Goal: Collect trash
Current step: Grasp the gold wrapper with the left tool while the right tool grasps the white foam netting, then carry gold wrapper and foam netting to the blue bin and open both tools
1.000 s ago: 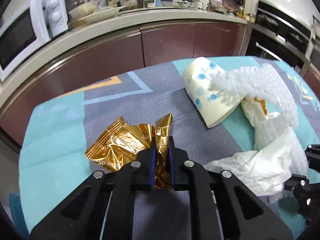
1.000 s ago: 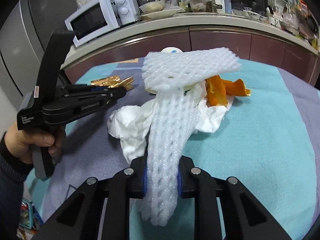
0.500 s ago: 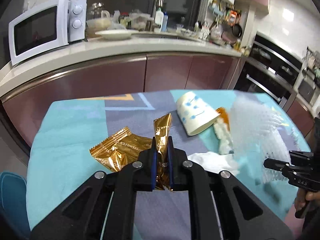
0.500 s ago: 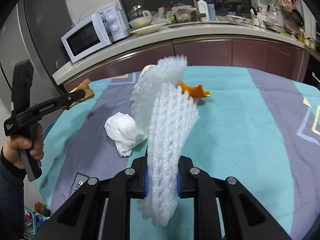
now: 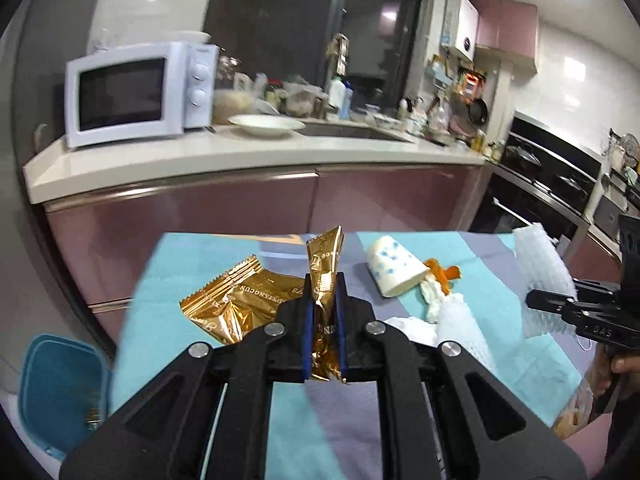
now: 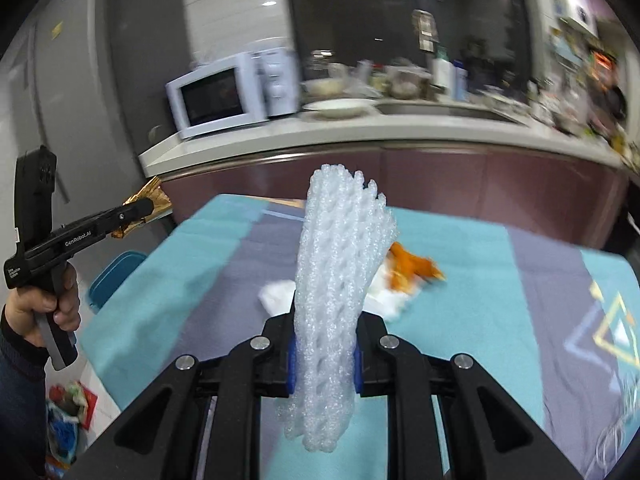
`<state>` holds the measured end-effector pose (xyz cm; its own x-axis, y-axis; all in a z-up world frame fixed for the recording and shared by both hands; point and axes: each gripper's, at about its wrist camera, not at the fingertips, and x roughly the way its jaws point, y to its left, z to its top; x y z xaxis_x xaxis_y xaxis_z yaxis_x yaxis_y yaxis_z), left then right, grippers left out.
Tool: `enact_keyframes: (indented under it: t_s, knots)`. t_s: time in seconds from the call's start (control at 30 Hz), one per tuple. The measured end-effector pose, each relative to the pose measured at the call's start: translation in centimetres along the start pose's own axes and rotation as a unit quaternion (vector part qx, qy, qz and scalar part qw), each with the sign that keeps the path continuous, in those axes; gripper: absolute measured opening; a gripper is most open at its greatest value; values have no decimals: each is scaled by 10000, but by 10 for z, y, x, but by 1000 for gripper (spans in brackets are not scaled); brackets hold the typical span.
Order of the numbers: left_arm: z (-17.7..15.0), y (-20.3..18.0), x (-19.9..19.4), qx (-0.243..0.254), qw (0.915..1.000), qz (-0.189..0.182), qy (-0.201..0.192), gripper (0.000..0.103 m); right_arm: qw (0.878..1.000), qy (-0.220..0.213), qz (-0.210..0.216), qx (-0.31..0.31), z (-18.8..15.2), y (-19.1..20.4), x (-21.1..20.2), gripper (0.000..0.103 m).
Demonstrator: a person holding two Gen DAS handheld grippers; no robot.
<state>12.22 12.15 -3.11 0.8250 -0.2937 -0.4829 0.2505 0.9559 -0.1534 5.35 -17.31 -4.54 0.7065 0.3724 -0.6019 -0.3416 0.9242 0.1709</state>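
Covering the table [image 5: 192,280] is a teal and grey cloth, and most of the trash lies on it near the far edge. Beside the table's left side, on the floor, stands a blue bin [image 5: 60,384], judged to be the drop point. Largest of the pieces in hand is the foam net [image 6: 340,280], clamped upright between the pads of the right gripper [image 6: 325,364] and clear of the cloth. On the cloth beyond it lie a paper cup [image 5: 396,272] on its side, a crumpled tissue [image 6: 280,294] and orange peel [image 6: 412,268], close together. A gold wrapper [image 5: 240,304] lies flat at the left. Smallest is a gold strip [image 5: 325,280], pinched in the closed left gripper [image 5: 325,344] and held above the cloth. Both tongs are loaded, so the step in hand appears to be carrying. The next move calls for swinging each load over the bin and opening the jaws only once above it; the light foam may cling to the pads.
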Motion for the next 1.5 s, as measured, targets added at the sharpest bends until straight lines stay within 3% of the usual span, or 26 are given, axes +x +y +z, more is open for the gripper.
enact_keyframes:
  t_s: [0.23,0.43,0.57,0.83,0.9,1.07,1.23,1.33,1.43,1.5]
  knots:
    - [-8,64,-77,-313,9952,857,-350,9,9921,-14,1035,-707,45,94,49,18]
    - [-38,137,-137,-799,9808,1740,-357,9,9674,284,2123,-1351,71,215,114,18]
    - [-59,180,-159,-1074,9732,2023,-220,9,9491,651,2593,-1663,77,283,158,18]
    - [-95,261,-141,-1773,9642,1973,-70,9,9230,1746,2703,-2109,61,393,271,18]
    - [-100,280,-127,-1973,9637,1798,-41,10,9206,1966,2687,-2042,58,407,293,18]
    - [-110,310,-99,-2185,9586,1825,103,12,9199,2273,2504,-1987,52,422,326,20]
    - [-111,319,-80,-2261,9584,1733,163,25,9242,2344,2371,-1860,48,423,335,48]
    - [-110,319,-76,-2262,9591,1696,143,27,9238,2387,2343,-1865,45,421,336,48]
    - [-109,320,-75,-2343,9583,1629,126,44,9262,2372,2285,-1834,47,423,336,62]
    - [-107,318,-79,-2303,9576,1727,117,50,9275,2346,2303,-1779,50,421,335,63]
